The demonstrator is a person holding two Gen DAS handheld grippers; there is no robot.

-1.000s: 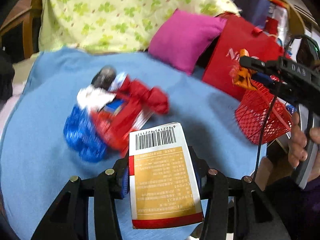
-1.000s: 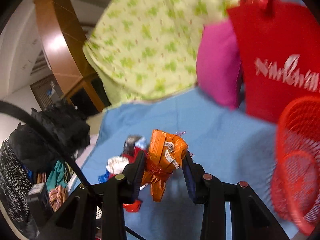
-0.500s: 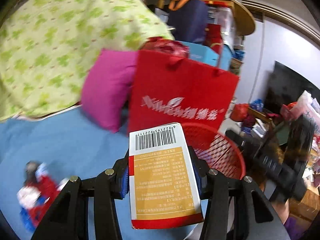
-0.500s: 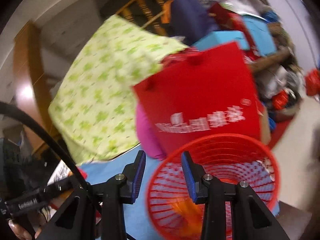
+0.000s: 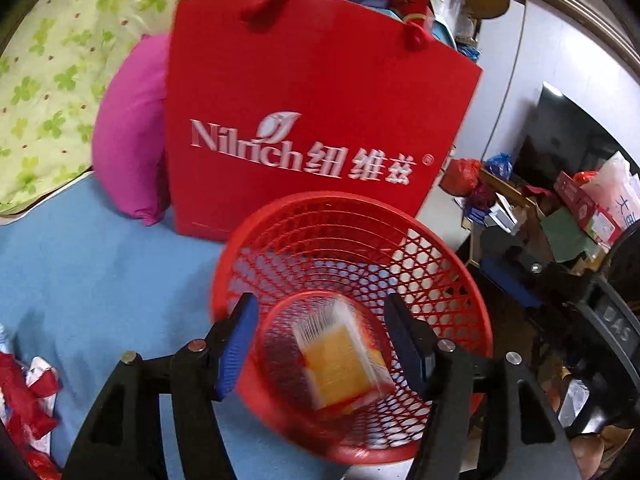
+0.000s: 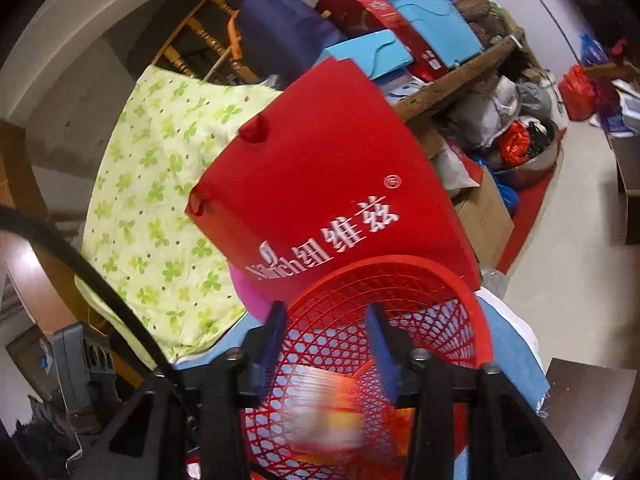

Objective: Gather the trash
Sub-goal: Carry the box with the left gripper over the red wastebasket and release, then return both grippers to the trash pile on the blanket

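Now left gripper [image 5: 320, 340] over red basket [image 5: 440, 264], jaws opening, nothing pinched. Carton [image 5: 340, 360] blurred, loose inside basket below jaws. Right gripper [image 6: 326, 344] also over basket, jaws opening, empty. Basket on blue bed [image 5: 80, 272], touching red bag [image 5: 312, 112]. More wrappers [image 5: 24, 392] on bed, far left.

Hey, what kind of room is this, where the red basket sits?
Probably a lived-in bedroom that doubles as storage: the basket stands on a bed with a blue sheet, a pink pillow and a clover-print quilt, and boxes and bags are piled behind.
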